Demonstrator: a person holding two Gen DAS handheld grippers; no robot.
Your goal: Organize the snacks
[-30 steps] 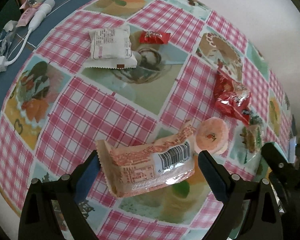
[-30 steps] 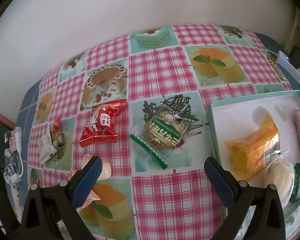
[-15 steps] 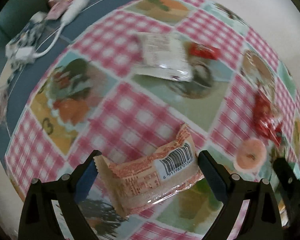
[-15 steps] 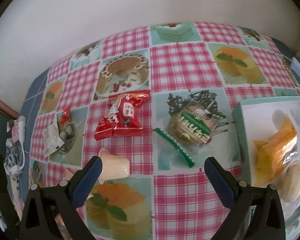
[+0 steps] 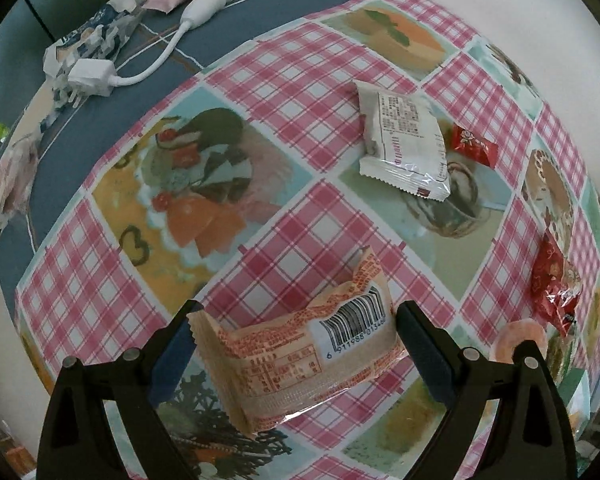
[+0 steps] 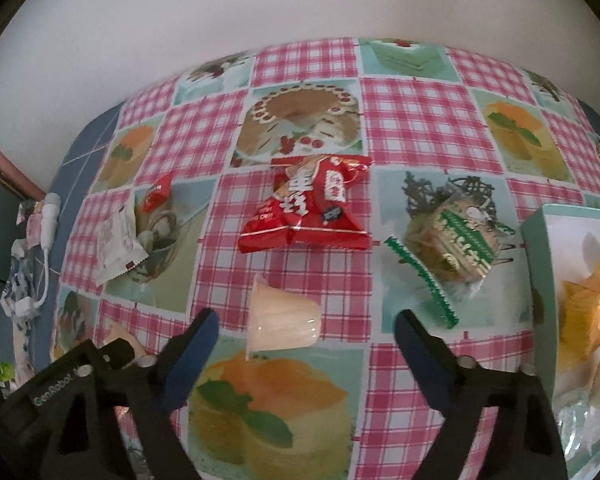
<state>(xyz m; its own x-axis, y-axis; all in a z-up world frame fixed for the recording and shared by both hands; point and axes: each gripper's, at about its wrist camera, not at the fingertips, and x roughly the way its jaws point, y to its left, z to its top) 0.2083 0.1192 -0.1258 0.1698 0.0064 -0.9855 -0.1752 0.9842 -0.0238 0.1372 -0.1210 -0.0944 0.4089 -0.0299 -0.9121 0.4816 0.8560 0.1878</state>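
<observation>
Pink checks and cake pictures cover the worktop [image 6: 412,120]. My left claw [image 5: 294,336] holds an orange snack pack [image 5: 300,356] by its two ends, above the cloth. My right claw [image 6: 306,332] is closing around a pale jelly cup [image 6: 282,318] lying on its side, its pads not yet touching.

The orange snack packet [image 5: 300,356] has a white label with a barcode and the digits "6 911988 01346" under it; its other print is too small to read. The black gripper body [image 6: 60,396] carries the word "GenRobot".
</observation>
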